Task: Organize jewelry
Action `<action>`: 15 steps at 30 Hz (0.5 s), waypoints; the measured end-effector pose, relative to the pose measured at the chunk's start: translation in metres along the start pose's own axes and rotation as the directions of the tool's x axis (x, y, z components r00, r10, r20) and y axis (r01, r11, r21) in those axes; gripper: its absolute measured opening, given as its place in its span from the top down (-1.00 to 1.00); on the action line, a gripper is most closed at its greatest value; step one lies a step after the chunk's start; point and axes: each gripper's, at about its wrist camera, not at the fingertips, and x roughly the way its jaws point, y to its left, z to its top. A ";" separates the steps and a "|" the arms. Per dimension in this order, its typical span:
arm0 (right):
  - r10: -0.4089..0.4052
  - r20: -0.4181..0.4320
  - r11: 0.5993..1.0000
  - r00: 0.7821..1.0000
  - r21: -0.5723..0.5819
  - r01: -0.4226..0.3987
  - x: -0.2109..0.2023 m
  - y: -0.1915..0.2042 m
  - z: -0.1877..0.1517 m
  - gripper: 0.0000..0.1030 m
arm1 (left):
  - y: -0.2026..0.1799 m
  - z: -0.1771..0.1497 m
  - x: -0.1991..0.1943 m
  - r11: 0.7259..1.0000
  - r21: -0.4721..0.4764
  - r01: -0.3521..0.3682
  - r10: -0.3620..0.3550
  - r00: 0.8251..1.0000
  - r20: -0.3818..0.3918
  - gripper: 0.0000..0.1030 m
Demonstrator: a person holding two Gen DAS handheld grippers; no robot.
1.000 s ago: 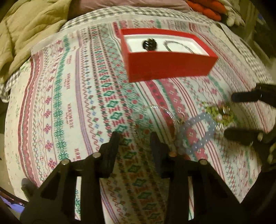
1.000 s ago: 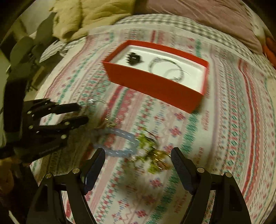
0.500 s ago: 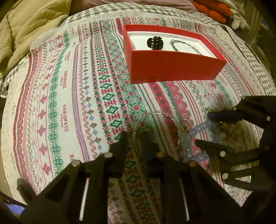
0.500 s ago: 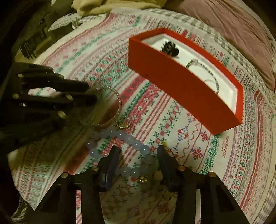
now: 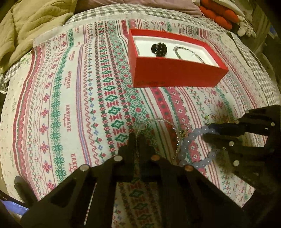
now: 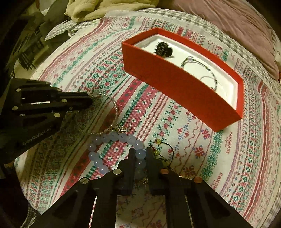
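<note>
A red box (image 5: 175, 74) (image 6: 177, 87) with a white lining sits on the patterned cloth; it holds a black hair clip (image 5: 159, 49) (image 6: 163, 49) and a thin chain bracelet (image 5: 189, 52) (image 6: 202, 70). My left gripper (image 5: 137, 138) (image 6: 90, 101) is shut on a thin silver bangle (image 5: 168, 126) (image 6: 112, 112) lying on the cloth. My right gripper (image 6: 140, 155) (image 5: 206, 132) is shut on a pale blue bead bracelet (image 6: 107, 138) (image 5: 191, 140). A yellow-green beaded piece (image 6: 158, 147) lies just right of it.
The patterned cloth (image 5: 61, 105) covers a bed. A beige blanket (image 5: 26, 26) is bunched at the far left, a mauve pillow (image 6: 228, 17) lies behind the box, and orange soft items (image 5: 219, 14) sit at the far right.
Both grippers have come down to the cloth and closed: the left on the silver bangle, the right on the blue bead bracelet. The right one moved left off the yellow-green piece.
</note>
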 end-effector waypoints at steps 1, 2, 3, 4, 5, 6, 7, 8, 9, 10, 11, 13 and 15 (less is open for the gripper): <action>0.006 0.004 1.000 1.000 0.015 -0.006 -0.005 -0.002 0.000 0.78 | 0.001 0.001 -0.003 1.000 -0.003 0.003 -0.003 1.000 0.004 0.90; 0.014 0.009 0.999 1.000 0.031 -0.014 -0.010 -0.005 0.001 0.78 | 0.001 0.001 -0.006 1.000 -0.005 0.006 -0.006 1.000 0.010 0.90; 0.019 0.016 0.999 1.000 0.042 -0.019 -0.014 -0.007 0.001 0.78 | 0.001 0.002 -0.009 1.000 -0.007 0.009 -0.009 1.000 0.015 0.90; 0.022 0.027 0.998 0.999 0.055 -0.024 -0.020 -0.009 0.001 0.78 | 0.001 0.003 -0.013 1.000 -0.008 0.012 -0.012 1.000 0.022 0.90; 0.026 0.038 0.997 0.999 0.065 -0.028 -0.025 -0.011 0.002 0.78 | 0.000 0.004 -0.017 1.000 -0.009 0.017 -0.016 0.999 0.031 0.90; 0.030 0.047 0.997 0.998 0.071 -0.033 -0.029 -0.010 0.003 0.78 | 0.000 0.005 -0.020 1.000 -0.011 0.019 -0.018 0.999 0.038 0.90; 0.035 0.061 0.996 0.998 0.079 -0.040 -0.035 -0.010 0.004 0.78 | -0.001 0.006 -0.024 1.000 -0.014 0.021 -0.020 0.999 0.046 0.90; 0.040 0.072 0.995 0.997 0.086 -0.046 -0.040 -0.011 0.004 0.78 | -0.001 0.007 -0.027 1.000 -0.017 0.024 -0.023 0.998 0.051 0.91; 0.042 0.084 0.994 0.996 0.093 -0.050 -0.047 -0.011 0.004 0.78 | -0.001 0.009 -0.030 0.999 -0.019 0.026 -0.025 0.998 0.057 0.91; 0.042 0.098 0.994 0.994 0.100 -0.052 -0.053 -0.013 0.004 0.78 | -0.001 0.010 -0.033 0.999 -0.020 0.029 -0.027 0.997 0.066 0.90; 0.043 0.108 0.993 0.993 0.106 -0.054 -0.057 -0.015 0.005 0.78 | -0.001 0.011 -0.036 0.999 -0.021 0.030 -0.029 0.997 0.075 0.90; 0.042 0.128 0.991 0.991 0.121 -0.058 -0.069 -0.021 0.005 0.78 | -0.001 0.013 -0.043 0.999 -0.030 0.036 -0.034 0.995 0.091 0.91; 0.041 0.147 0.989 0.988 0.135 -0.061 -0.077 -0.024 0.006 0.78 | -0.002 0.015 -0.049 0.998 -0.041 0.041 -0.036 0.994 0.102 0.91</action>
